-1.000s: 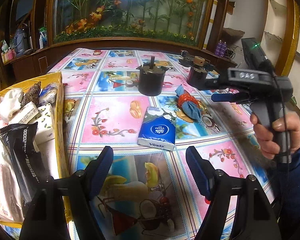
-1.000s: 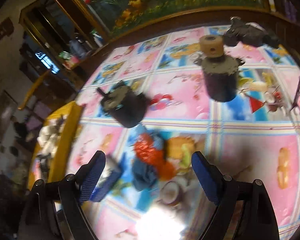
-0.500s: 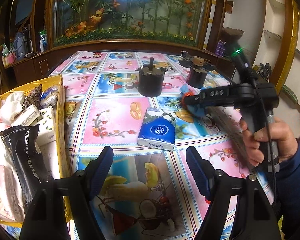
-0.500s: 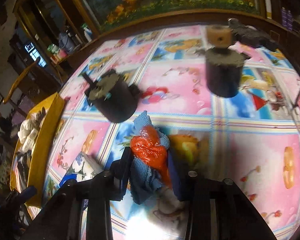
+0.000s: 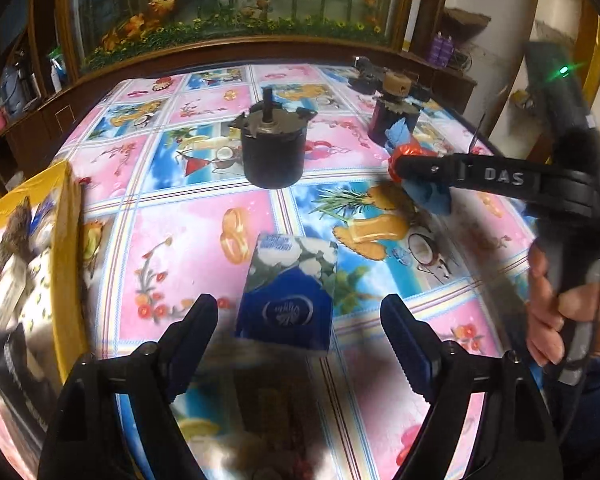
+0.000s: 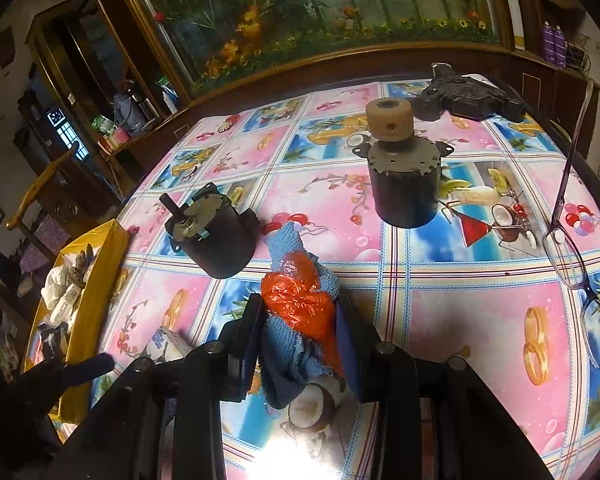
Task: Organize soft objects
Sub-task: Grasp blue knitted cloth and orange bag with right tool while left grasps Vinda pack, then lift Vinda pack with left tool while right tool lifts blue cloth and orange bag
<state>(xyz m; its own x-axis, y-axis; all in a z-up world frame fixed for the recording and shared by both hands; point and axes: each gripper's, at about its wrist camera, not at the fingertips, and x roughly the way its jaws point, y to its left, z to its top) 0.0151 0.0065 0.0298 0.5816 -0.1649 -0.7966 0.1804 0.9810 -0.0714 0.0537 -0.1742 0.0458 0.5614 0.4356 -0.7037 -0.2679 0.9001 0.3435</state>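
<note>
My right gripper (image 6: 300,332) is shut on a blue cloth wrapped in orange plastic (image 6: 300,300), held just above the patterned tablecloth. In the left wrist view the same bundle (image 5: 404,152) shows at the right gripper's tip. My left gripper (image 5: 296,336) is open, its fingers on either side of a blue tissue pack (image 5: 288,292) lying flat on the table. A yellow box (image 5: 70,240) at the left holds several soft packs and cloths; it also shows in the right wrist view (image 6: 96,292).
Two black motors stand on the table, one mid-table (image 5: 274,148) and one with a tan wheel on top (image 6: 402,176). A black part (image 6: 464,98) lies at the far edge. Eyeglasses (image 6: 572,256) lie at the right.
The right gripper closed on the cloth bundle and lifted it slightly. The left gripper moved forward until the tissue pack sits between its fingers.
</note>
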